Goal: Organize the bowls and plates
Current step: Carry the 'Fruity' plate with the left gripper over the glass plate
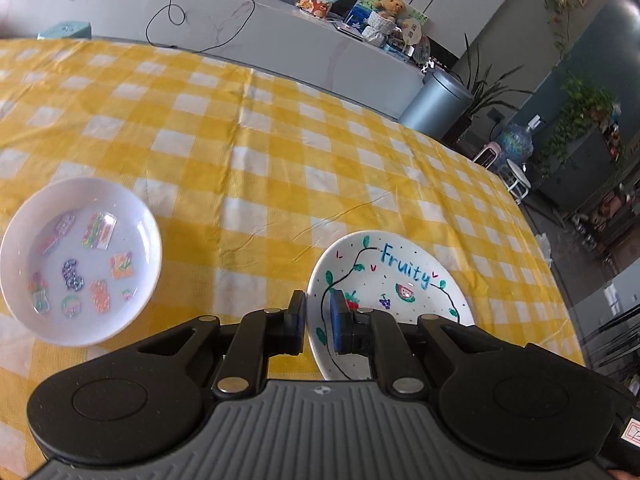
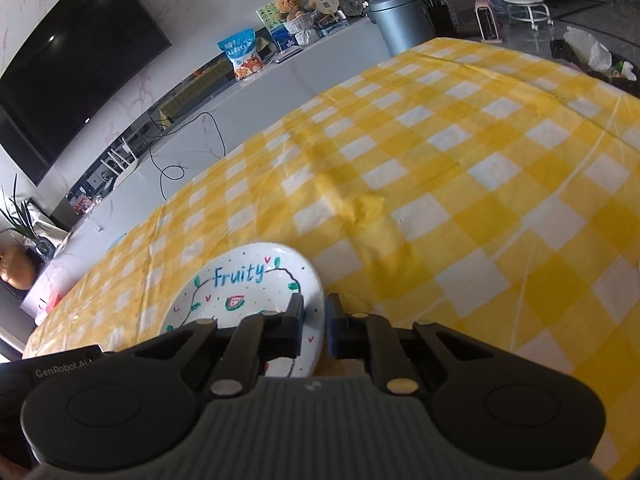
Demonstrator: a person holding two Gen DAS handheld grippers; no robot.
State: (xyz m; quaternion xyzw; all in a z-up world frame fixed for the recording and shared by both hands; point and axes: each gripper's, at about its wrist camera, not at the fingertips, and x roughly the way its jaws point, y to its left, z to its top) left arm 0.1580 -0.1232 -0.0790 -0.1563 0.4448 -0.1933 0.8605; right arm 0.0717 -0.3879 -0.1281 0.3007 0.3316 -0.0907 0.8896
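Both pairs of jaws are clamped on one plate: the left gripper [image 1: 318, 322] pinches the rim of the painted plate [image 1: 400, 280] on its left side, one jaw inside the rim and one outside, and the right gripper [image 2: 314, 328] pinches the opposite rim the same way. The plate, white with "Fruity" lettered in blue and a vine and fruit drawn on it, sits low over the yellow checked cloth [image 1: 240, 140] covering the counter; whether it rests on the cloth or hangs just above it I cannot tell. Well to the left of that plate lies a white bowl [image 1: 80, 260] with coloured stickers inside, untouched.

The step in hand looks like carrying the plate with two grips. The likely next move is to bring it toward the bowl, which calls for both hands travelling together and level so neither rim slips out
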